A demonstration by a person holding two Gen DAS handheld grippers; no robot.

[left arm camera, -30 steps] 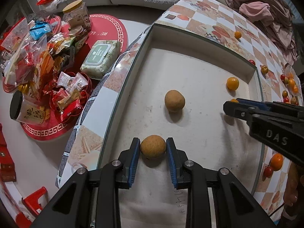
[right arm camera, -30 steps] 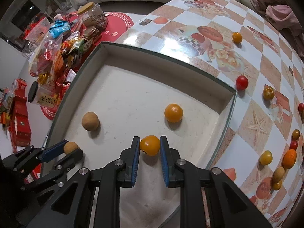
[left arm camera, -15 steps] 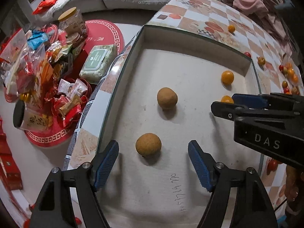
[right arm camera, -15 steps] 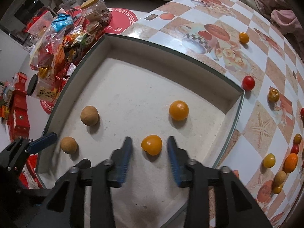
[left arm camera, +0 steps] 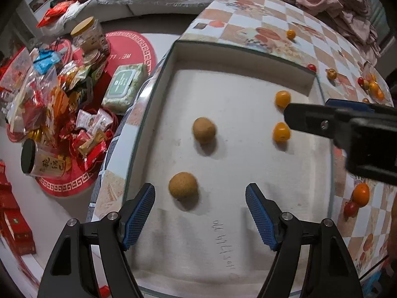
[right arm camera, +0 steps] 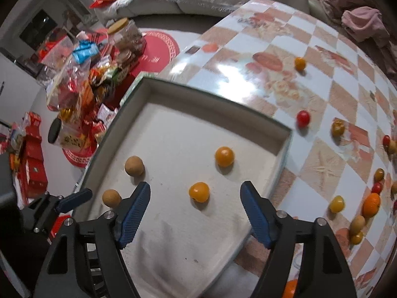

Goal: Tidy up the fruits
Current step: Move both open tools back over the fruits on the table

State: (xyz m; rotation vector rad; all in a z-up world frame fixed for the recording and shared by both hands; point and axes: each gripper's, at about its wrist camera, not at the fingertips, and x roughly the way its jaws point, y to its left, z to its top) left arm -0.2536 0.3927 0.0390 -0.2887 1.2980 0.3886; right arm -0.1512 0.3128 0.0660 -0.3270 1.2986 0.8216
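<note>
A white tray lies on the checkered table. In it lie two brown round fruits, a near one and a far one, and two orange fruits. My left gripper is open and empty, just behind the near brown fruit. In the right wrist view my right gripper is open and empty, just behind the near orange fruit. The other orange fruit and both brown fruits lie in the tray.
Several small red, yellow and orange fruits lie scattered on the table right of the tray. Snack packets and jars crowd the floor to the left. Pink cloth lies at the table's far end.
Both grippers have opened and let go: the left released the near brown fruit, the right the near orange fruit. Both have pulled back and up from the tray.
</note>
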